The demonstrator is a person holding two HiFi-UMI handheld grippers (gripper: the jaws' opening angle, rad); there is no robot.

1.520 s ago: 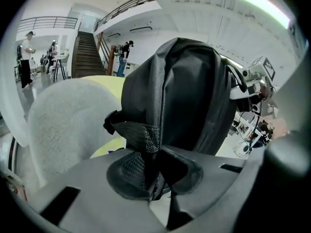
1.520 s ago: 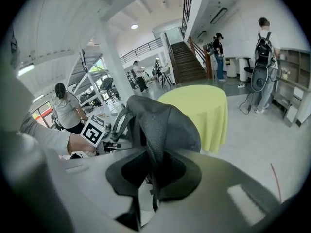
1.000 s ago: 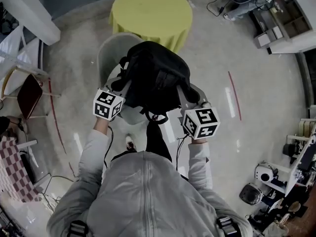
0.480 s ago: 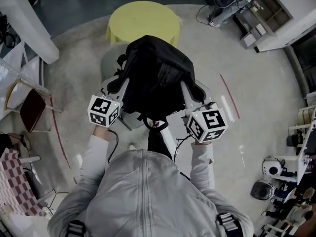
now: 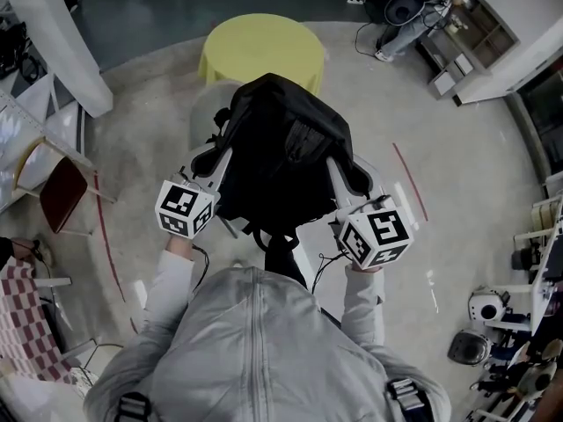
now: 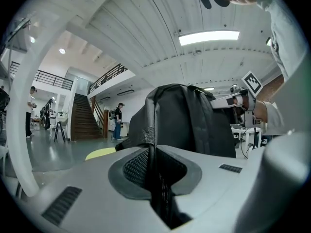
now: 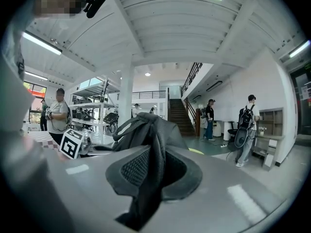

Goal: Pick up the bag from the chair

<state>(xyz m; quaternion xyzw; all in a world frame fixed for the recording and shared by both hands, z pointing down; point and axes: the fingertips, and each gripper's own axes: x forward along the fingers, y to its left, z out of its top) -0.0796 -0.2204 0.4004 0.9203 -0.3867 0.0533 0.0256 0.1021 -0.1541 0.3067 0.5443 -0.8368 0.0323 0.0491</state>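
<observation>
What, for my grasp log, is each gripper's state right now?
Left gripper: closed, pinching fabric of the bag.
Right gripper: closed, pinching the bag's fabric on its other side.

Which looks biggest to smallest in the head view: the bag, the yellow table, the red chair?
1. bag, largest, though it is held up nearer the camera
2. yellow table
3. red chair, smallest
</observation>
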